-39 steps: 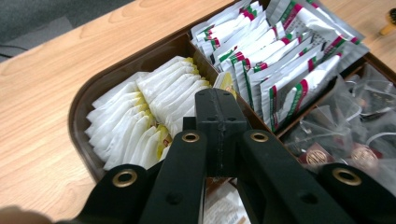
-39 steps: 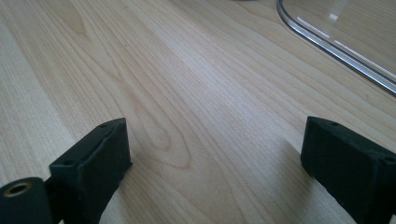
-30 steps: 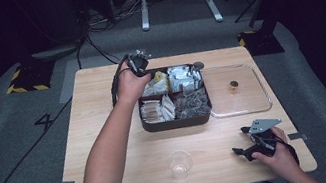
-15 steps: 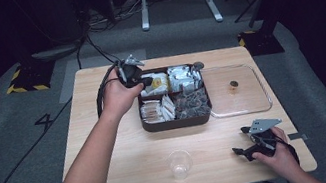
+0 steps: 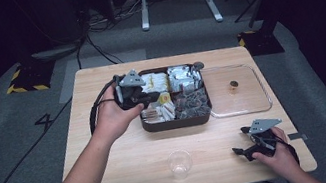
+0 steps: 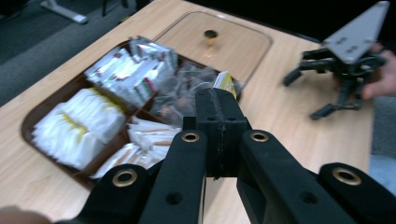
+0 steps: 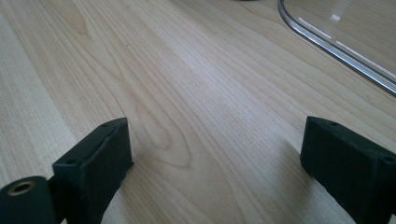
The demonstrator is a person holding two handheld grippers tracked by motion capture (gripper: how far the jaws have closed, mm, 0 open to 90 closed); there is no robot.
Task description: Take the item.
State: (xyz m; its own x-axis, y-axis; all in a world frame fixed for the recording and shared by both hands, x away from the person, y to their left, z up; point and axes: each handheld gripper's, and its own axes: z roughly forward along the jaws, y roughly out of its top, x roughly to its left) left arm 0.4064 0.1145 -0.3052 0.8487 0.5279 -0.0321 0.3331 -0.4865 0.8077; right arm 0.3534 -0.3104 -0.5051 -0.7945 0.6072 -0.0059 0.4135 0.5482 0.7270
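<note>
Left tool closed on a small yellow-and-white packet above the tray; right tool open on the surface.

The small yellow-and-white paper packet [image 6: 224, 83] sticks out past the shut tips of the left tool [image 6: 219, 100], which pinch its lower edge; the left tool [image 5: 152, 97] hovers over the left half of the dark brown compartmented tray [image 5: 176, 122], filled with white sachets, silver packets and dark pouches. Right of the tray lies its clear plastic lid [image 5: 242, 108] with a small brown knob. Near the tray's front stands a clear plastic cup [image 5: 180, 163]. Well right of the cup, the right tool [image 5: 243, 141] rests on the pale wooden surface [image 5: 124, 169], jaws wide apart with nothing between them.
</note>
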